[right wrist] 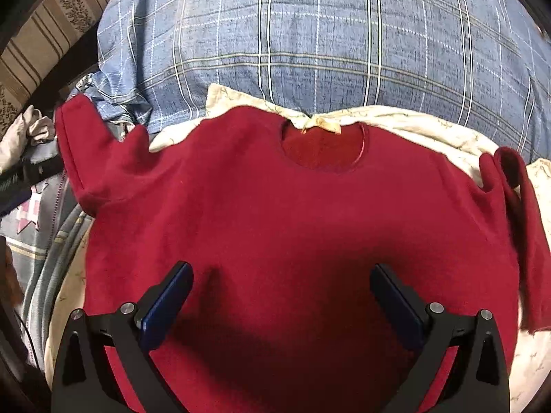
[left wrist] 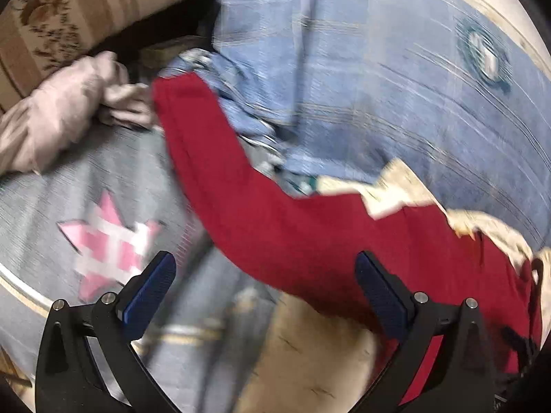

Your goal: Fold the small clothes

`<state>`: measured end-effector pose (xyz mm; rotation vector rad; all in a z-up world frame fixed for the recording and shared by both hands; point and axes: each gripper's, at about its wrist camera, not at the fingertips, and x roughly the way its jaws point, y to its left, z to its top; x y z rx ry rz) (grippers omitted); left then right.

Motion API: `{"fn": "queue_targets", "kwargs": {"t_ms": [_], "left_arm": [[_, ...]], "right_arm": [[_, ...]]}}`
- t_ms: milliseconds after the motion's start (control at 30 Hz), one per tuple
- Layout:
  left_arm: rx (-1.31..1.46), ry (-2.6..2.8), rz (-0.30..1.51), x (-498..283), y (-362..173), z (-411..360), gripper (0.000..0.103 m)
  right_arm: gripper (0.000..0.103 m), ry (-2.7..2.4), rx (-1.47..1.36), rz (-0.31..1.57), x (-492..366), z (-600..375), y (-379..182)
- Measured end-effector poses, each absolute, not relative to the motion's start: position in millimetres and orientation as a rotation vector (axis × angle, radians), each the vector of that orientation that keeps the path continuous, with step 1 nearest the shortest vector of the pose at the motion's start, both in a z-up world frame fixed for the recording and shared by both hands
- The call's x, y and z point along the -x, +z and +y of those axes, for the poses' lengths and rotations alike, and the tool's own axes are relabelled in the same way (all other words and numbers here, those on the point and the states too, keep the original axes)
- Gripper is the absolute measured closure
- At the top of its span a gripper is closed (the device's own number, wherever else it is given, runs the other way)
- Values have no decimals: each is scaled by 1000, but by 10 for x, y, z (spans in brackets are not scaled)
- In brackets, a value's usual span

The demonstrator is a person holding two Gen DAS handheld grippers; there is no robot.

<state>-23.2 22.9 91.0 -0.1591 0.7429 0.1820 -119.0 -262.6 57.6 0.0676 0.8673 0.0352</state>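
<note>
A small red long-sleeved top lies spread flat on a cream cloth, neckline at the far side with a pale label. Its left sleeve stretches out to the left; its right sleeve is bent back along the body. My right gripper hovers open over the top's lower middle, nothing between its fingers. The left wrist view is motion-blurred: the red sleeve runs diagonally across it, and my left gripper stands open just above the sleeve's lower part, holding nothing.
A blue plaid cushion lies beyond the top. To the left are a grey garment with a pink star and a crumpled pinkish-beige cloth. Striped floral upholstery rises at the far left.
</note>
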Motion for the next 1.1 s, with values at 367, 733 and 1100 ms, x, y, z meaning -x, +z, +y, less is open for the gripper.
{"fn": "queue_targets", "kwargs": {"t_ms": [367, 733, 1100], "left_arm": [[99, 373, 778, -575, 819, 682, 7], [-13, 456, 818, -1078, 583, 662, 32], [97, 342, 808, -1002, 641, 728, 96]], "right_arm": [[0, 78, -146, 869, 1202, -2691, 648], [0, 80, -156, 891, 1159, -2729, 586], [0, 73, -177, 906, 1196, -2774, 552]]}}
